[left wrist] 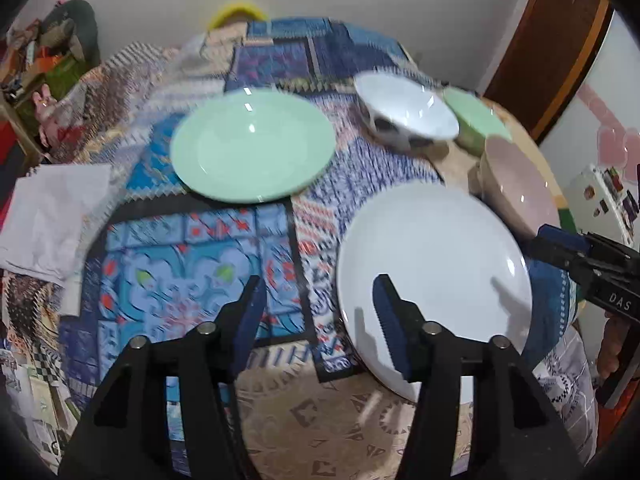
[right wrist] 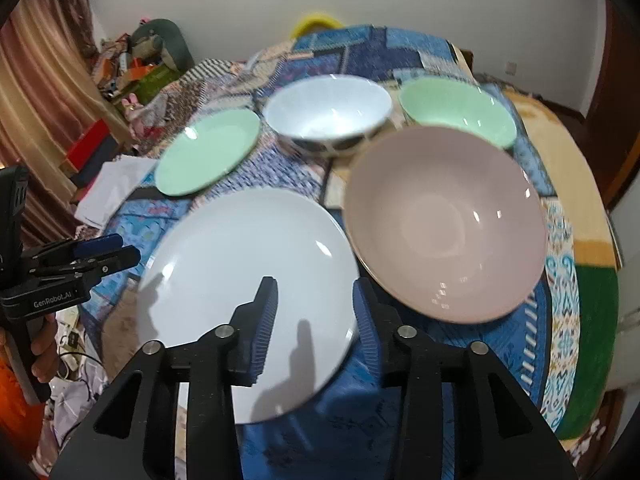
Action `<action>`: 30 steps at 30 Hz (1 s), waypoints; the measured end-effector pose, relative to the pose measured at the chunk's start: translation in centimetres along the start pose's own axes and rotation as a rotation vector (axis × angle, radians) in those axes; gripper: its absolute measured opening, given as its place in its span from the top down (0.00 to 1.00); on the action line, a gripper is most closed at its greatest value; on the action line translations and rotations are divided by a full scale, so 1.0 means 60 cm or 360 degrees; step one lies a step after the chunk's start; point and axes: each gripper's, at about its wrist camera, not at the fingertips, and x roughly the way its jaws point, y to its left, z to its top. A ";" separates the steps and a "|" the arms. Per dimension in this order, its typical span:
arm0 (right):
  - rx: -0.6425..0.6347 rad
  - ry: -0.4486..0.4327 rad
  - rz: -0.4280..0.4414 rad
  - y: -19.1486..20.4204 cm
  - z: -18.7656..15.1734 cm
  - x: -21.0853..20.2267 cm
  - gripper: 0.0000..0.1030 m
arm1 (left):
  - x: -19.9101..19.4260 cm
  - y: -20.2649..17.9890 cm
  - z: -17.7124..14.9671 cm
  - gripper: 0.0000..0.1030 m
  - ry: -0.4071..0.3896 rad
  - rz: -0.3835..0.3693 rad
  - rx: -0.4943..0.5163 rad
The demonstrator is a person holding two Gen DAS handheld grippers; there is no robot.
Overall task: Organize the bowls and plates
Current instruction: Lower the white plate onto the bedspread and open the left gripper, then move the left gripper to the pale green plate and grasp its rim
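A white plate point(left wrist: 436, 264) point(right wrist: 240, 280) lies flat on the patterned tablecloth near the front edge. My left gripper point(left wrist: 318, 284) hovers open over the plate's left rim and the cloth beside it, and its pads press on nothing. My right gripper point(right wrist: 315, 284) hangs open above the plate's right rim, also gripping nothing. Each gripper shows at the edge of the other's view, the right gripper point(left wrist: 550, 240) and the left gripper point(right wrist: 126, 248). Behind lie a green plate point(left wrist: 252, 144) point(right wrist: 208, 152), a white spotted bowl point(left wrist: 404, 110) point(right wrist: 328, 108), a green bowl point(left wrist: 476, 120) point(right wrist: 456, 116) and a pink bowl point(left wrist: 520, 188) point(right wrist: 444, 220).
A folded white cloth point(left wrist: 52, 216) point(right wrist: 116, 184) lies at the table's left edge. A yellow object point(left wrist: 238, 10) peeks over the far edge. Cluttered boxes point(right wrist: 136, 68) stand at the back left, and a brown door point(left wrist: 552, 40) and a white fridge point(left wrist: 604, 200) at the right.
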 end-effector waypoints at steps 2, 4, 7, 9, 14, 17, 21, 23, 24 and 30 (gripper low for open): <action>-0.0027 -0.0040 0.0014 0.015 0.012 -0.005 0.57 | -0.019 0.007 0.008 0.37 -0.0065 0.0025 0.0002; -0.0046 -0.0070 0.0030 0.028 0.025 -0.006 0.54 | -0.035 0.015 0.018 0.30 -0.0122 0.0048 0.0008; -0.0066 -0.0111 0.0060 0.046 0.040 0.000 0.48 | -0.053 0.031 0.038 0.21 -0.0194 0.0079 0.0005; -0.0082 -0.0129 0.0069 0.059 0.053 0.008 0.44 | -0.059 0.046 0.053 0.17 -0.0235 0.0090 -0.0009; -0.0086 -0.0128 0.0100 0.083 0.078 0.036 0.38 | -0.055 0.076 0.078 0.12 -0.0273 0.0110 -0.0036; -0.0101 -0.0120 0.0102 0.097 0.092 0.055 0.37 | -0.042 0.098 0.093 0.12 -0.0269 0.0100 -0.0059; -0.0120 -0.0082 0.0105 0.112 0.112 0.089 0.37 | -0.011 0.131 0.110 0.12 -0.0233 0.0090 -0.0107; -0.0131 -0.0066 0.0098 0.119 0.120 0.104 0.37 | 0.009 0.149 0.118 0.12 -0.0208 0.0093 -0.0125; -0.0135 -0.0057 0.0095 0.123 0.125 0.114 0.37 | 0.019 0.158 0.120 0.12 -0.0197 0.0106 -0.0130; -0.0185 -0.0057 0.0022 0.142 0.141 0.157 0.37 | 0.068 0.192 0.135 0.12 -0.0172 0.0131 -0.0097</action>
